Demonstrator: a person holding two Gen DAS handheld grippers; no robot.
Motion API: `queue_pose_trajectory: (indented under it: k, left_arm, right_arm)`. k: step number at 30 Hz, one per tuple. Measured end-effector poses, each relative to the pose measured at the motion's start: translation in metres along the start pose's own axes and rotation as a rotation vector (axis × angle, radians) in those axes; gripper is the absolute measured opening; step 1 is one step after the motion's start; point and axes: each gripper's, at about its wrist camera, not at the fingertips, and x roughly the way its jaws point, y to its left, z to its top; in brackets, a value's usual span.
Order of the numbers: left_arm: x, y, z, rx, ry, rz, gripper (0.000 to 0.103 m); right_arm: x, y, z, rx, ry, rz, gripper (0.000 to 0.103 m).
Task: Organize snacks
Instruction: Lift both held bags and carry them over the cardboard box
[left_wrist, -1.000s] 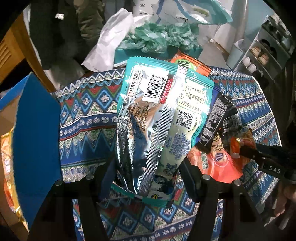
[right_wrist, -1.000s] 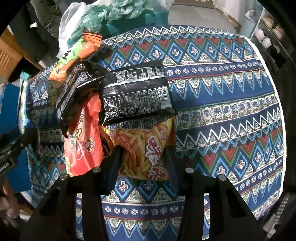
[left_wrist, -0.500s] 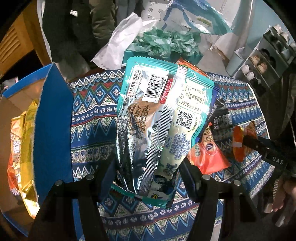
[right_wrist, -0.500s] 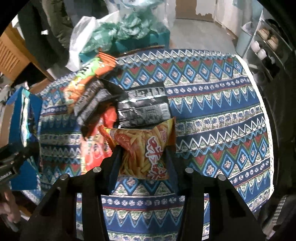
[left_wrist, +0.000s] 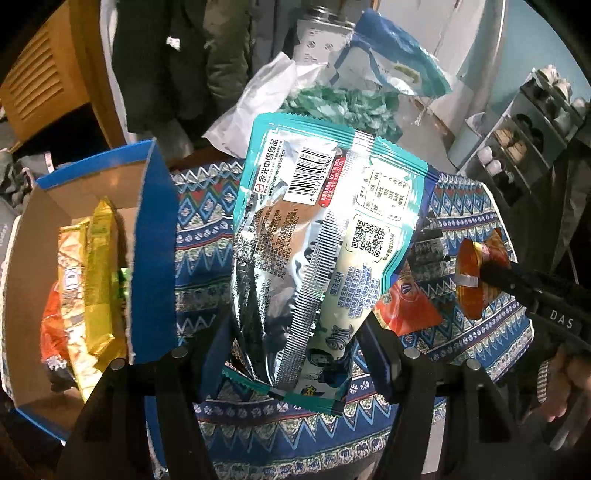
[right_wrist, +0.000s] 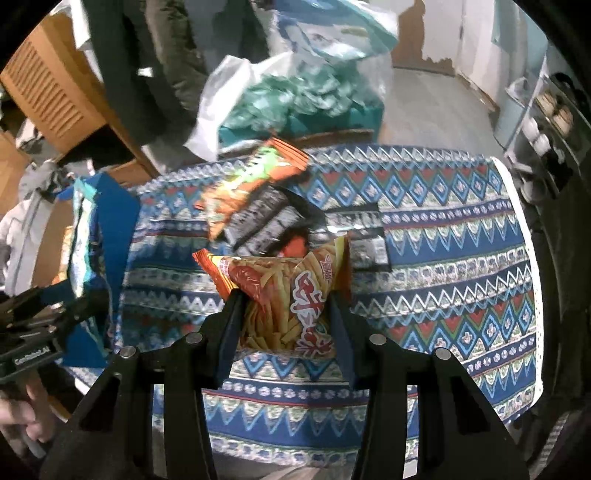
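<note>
My left gripper is shut on a teal and silver snack bag, held upright above the patterned tablecloth, just right of an open blue cardboard box holding gold and orange packets. My right gripper is shut on an orange fries bag, lifted above the cloth. That bag and the right gripper also show in the left wrist view. Black packets and an orange-green packet lie on the cloth behind.
A white plastic bag and a teal bag pile sit beyond the table's far edge. A wooden cabinet stands at the far left. A shoe rack stands at the right. An orange packet lies under the left bag.
Both grippers have risen with their bags. The left has swung toward the blue box, whose inside now shows. The fries bag has come off the pile.
</note>
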Motion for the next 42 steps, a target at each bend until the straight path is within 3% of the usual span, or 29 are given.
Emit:
queue_pose_trajectory:
  k: [15,42]
  left_arm:
    - [-0.04,0.04,-0.003,-0.072,-0.064,0.024,0.067]
    - [-0.085,0.176,-0.019,-0.324,-0.147,0.105,0.067]
  right_arm:
    - [-0.018,0.075,0.015,-0.123,-0.05,0.078,0.045]
    - [0.013,0.244,0.047,-0.34,-0.021,0.207,0.045]
